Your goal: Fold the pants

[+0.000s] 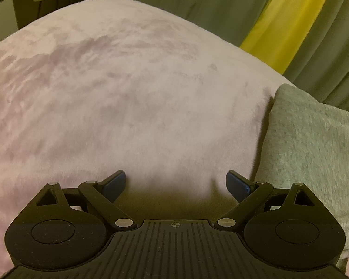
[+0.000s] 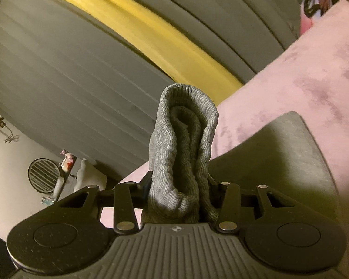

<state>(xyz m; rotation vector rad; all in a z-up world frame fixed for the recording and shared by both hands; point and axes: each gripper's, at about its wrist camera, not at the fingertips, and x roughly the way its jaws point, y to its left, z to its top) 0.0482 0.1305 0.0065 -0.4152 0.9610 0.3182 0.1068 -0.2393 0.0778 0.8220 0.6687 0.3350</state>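
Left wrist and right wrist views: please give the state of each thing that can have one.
left gripper: open, empty, above the pink plush blanket.
right gripper: shut on the grey ribbed pants cuff.
grey knit pants: lying on the blanket.

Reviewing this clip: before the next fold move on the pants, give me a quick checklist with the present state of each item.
1. Right gripper has hold of the pants: ok, it is shut on a bunched ribbed cuff.
2. Left gripper free for a second hold: ok, it is open with nothing between its blue pads.
3. Pants within the left gripper's view: ok, grey cloth lies to its right on the pink blanket.
4. Left gripper lined up with the cloth: not ok, only blanket lies ahead of it.
5. Pants lying flat and smooth: cannot tell, only part shows.
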